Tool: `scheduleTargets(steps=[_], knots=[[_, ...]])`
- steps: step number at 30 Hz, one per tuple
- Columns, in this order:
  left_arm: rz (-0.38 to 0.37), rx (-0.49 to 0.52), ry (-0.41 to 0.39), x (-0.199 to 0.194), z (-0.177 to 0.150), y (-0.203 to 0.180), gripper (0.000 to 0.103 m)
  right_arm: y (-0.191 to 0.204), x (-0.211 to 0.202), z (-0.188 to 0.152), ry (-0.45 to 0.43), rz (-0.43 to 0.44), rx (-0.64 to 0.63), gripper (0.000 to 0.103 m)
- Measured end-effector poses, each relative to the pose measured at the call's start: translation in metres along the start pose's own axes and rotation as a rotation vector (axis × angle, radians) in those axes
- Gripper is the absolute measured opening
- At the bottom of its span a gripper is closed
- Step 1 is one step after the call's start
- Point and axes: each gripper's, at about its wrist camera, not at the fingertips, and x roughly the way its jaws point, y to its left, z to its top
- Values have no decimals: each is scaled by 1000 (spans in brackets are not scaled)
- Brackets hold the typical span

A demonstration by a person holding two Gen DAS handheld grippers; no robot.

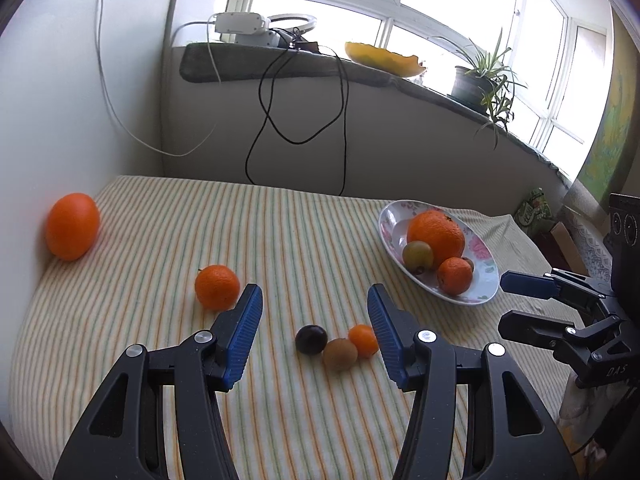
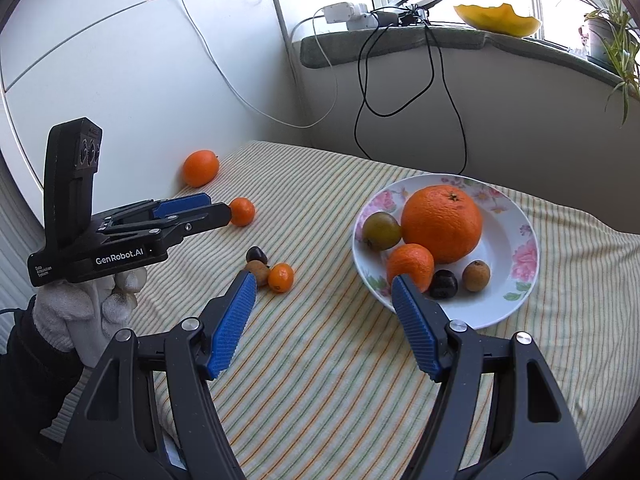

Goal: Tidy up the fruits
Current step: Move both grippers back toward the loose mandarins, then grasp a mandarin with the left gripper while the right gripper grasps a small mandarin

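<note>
Striped cloth covered the bench (image 1: 280,232) under a bright window. Just ahead of the left tool (image 1: 315,320), whose jaws stood apart and empty, lay three small fruits (image 1: 338,344) in a touching cluster, likely gathered for easy picking. A mandarin (image 1: 217,286) sat beside its left finger. The right tool (image 2: 324,300) was likewise parted and empty, near the plate (image 2: 516,300) already holding a large orange (image 2: 442,222) and smaller fruit.
</note>
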Motion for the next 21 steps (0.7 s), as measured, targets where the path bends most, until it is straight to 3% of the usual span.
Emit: scheduleTargets(steps=[11,16,21], knots=[[34,-32,42,1,-22,28,51,23,23,-8,54,72,-26,73],[51,-48,44,3,-21,38,49,22,36,-8,77,94,17,55],[62,-57,44,8,-17,46,46,20,51,-8,109,96,44,45]])
